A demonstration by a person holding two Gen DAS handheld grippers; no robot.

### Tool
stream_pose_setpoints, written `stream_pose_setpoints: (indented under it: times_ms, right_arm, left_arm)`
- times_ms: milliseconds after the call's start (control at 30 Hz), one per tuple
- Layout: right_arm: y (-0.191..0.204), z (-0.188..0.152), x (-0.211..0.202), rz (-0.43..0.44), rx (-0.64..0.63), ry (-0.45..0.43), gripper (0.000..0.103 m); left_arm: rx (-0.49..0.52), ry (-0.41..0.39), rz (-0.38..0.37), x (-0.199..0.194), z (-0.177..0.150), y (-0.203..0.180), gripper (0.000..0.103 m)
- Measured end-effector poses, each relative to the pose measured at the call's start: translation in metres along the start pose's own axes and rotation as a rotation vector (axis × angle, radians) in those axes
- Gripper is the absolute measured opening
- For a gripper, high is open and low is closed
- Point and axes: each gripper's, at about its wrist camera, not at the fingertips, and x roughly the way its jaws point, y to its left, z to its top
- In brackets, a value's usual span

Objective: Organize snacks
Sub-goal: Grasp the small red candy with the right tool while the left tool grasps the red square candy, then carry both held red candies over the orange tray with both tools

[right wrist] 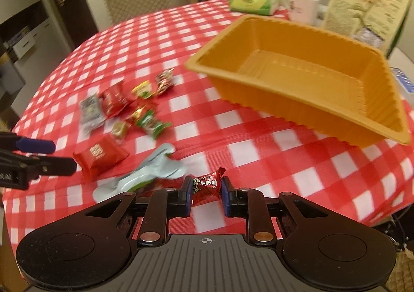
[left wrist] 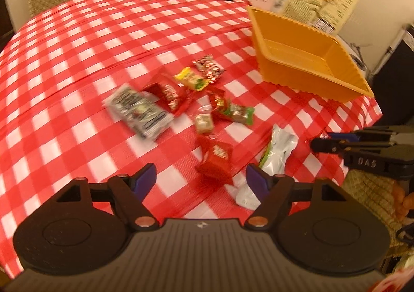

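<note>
1 ribbed orange plastic tray (right wrist: 305, 79), crinkly wrappers (right wrist: 145, 121) nearby.

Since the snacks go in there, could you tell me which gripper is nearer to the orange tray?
Right. The right gripper, shut on a red candy, sits just before the orange tray. The left gripper hangs farther off, over the snack pile.

The right tongs (left wrist: 319, 143), seen from the left wrist, bear the raised letters "DAS" on their black body. Between the right tongs' pads sits a red candy (right wrist: 206, 186) with white Chinese characters that look like "旺仔牛奶糖". Print on the other wrappers is too blurred to read.
</note>
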Motion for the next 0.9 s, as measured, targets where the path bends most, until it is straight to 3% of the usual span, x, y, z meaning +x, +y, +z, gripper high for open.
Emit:
stream_pose_setpoints:
  times_ms: [233,500,567,900]
  right_arm:
    - [-0.014,0.002,-0.021,-0.065,0.074,-0.032,0.023]
    - [-0.023,0.000,-0.037,-0.128,0.142,-0.051,0.023]
    - [-0.023,0.000,-0.039,-0.139,0.153,-0.054,0.023]
    - [-0.022,0.003,-0.048,-0.169,0.191,-0.090,0.023]
  left_arm:
    - [0.104,0.021,-0.046,0.026,0.013,-0.013,0.049]
    - [0.163,0.071,-0.077,0.045,0.017,-0.015,0.037]
    - [0.174,0.084,-0.082,0.048,0.017,-0.014,0.030]
    - [0.171,0.069,-0.108,0.039,0.018,-0.001,0.023]
